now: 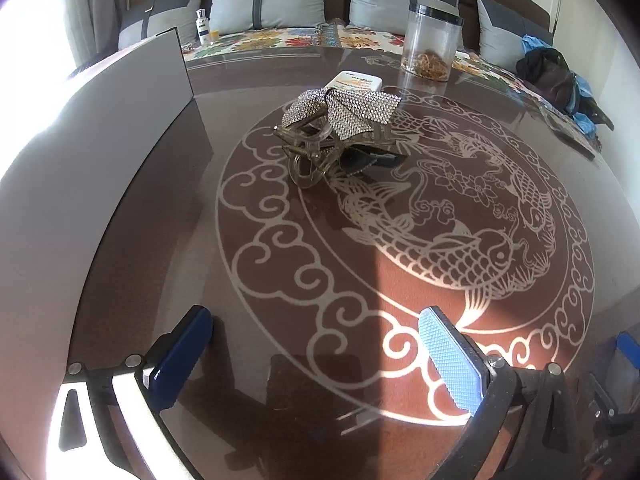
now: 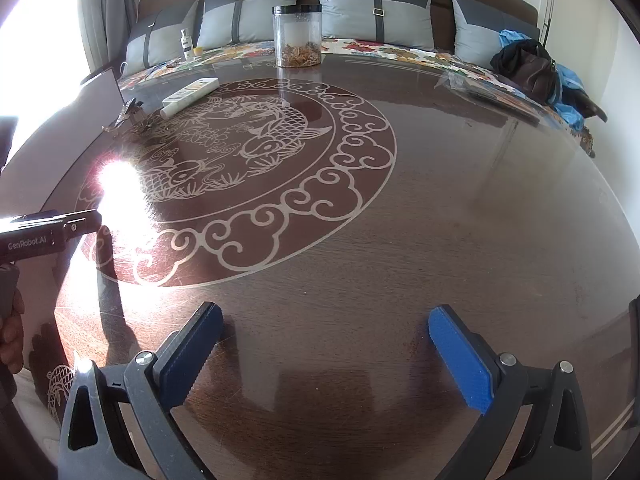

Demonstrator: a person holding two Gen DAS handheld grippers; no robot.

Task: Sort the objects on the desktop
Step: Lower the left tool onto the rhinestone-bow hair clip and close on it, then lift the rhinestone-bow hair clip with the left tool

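Lying on the dark tabletop (image 1: 168,240), a rhinestone hair clip (image 1: 340,132) sits at the upper left of the fish medallion (image 1: 440,240); the left wrist view shows its sparkly bow and clear claw close up, with a white remote (image 1: 356,80) touching just behind it. From the right wrist view the hair clip (image 2: 130,114) is only a small shape far to the left, and the remote (image 2: 190,96) shows its full length beside it. A clear jar (image 1: 432,44) with a dark lid stands near the far edge in both views. The left tool (image 1: 316,356) hangs wide open over the medallion's rim, nothing between its pads. The right tool (image 2: 324,352) is likewise spread wide and empty over bare wood. Only the right view catches the left tool's body and a hand (image 2: 10,336) at the left edge.
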